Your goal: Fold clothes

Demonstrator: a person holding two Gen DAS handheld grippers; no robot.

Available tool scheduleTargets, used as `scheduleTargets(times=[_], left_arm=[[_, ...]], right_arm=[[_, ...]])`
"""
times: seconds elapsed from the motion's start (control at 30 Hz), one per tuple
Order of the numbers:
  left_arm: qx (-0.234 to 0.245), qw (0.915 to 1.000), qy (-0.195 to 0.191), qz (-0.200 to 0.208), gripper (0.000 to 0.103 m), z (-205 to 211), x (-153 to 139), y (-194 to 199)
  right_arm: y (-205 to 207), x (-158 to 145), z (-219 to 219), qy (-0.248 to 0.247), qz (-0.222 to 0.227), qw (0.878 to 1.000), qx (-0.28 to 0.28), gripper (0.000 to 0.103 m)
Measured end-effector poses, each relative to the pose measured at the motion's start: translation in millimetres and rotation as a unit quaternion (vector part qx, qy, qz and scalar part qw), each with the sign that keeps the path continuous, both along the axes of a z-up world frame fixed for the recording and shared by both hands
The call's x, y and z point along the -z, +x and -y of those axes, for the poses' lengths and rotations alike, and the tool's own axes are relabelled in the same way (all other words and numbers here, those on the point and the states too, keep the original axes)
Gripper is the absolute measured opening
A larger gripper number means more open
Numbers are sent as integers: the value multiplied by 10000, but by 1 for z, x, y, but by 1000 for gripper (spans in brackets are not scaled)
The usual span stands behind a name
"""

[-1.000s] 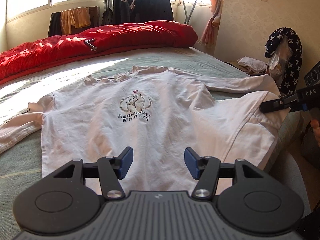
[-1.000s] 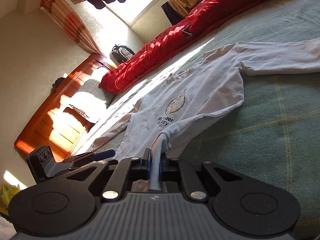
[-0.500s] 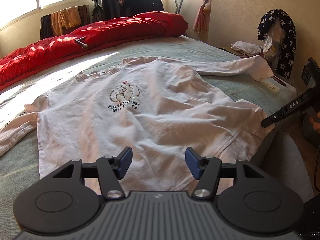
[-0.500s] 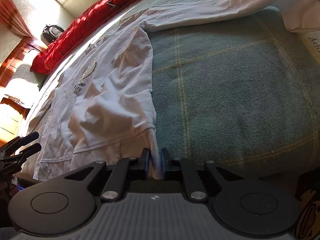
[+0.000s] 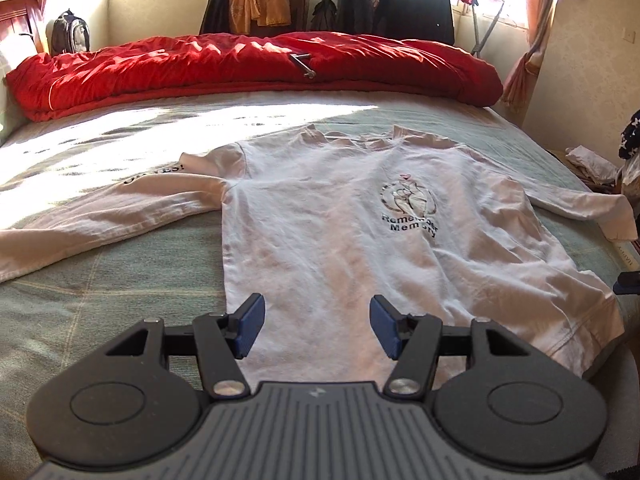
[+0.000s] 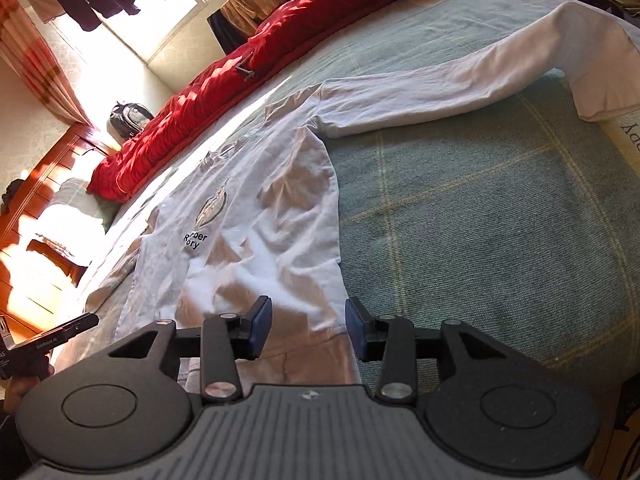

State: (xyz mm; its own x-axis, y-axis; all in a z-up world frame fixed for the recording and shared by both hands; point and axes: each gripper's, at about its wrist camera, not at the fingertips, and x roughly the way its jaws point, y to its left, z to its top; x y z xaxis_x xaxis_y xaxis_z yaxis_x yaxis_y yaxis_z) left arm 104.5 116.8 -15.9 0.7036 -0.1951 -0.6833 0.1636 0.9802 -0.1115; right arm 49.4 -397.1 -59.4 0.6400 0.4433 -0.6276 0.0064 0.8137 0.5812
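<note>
My left gripper (image 5: 316, 330) hung just above the hem of the white long-sleeved shirt (image 5: 360, 248), its blue pads spread wide with nothing between them. My right gripper (image 6: 308, 328) was likewise parted and empty, poised over the shirt's hem corner (image 6: 320, 344) near the bed's edge. I judged both were held low and close to the hem because that is the edge a fold of the body would start from, though nothing yet pinned the cloth.

The shirt lay face up and spread flat on the green checked bedspread (image 6: 480, 240), its printed logo (image 5: 412, 208) uppermost and the fabric lightly wrinkled. One sleeve (image 5: 100, 212) stretched out to the left across the sunlit cover; the other sleeve (image 6: 460, 80) reached toward the far right edge, its cuff bent over. With both sleeves out and the body open, no fold showed anywhere in it; laid open like that, every edge was within easy reach.

Beyond the collar, a red quilt (image 5: 248, 68) was bunched along the far side of the bed, leaving the middle free for the shirt. Behind it, dark clothes (image 5: 392, 8) hung on a rack by the window.
</note>
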Motion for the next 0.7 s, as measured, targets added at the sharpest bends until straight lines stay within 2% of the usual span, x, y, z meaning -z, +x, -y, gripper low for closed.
scheduleTargets(times=[0.17,0.33,0.43,0.53,0.7], left_arm=[[-288,9981,-537,-109,58,-32,7,43],[-573,9925,-1028,-325,54,-52,32,99],[-699,9884,-1227,-563,54,-61,56,131],[-733,9847,-1442,-655,54,-64,74,150],[-547,9795,-1855,-567,54,-66,83,164]], right_arm=[[9,-4,-8,-21,42,10000,-63,50],[31,-4,-7,-61,76,9999,-88,50],[50,-4,-5,-69,101,9998,-124,50],[69,-4,-3,-77,126,9998,-160,50],[101,-3,0,-90,168,9996,-219,50]])
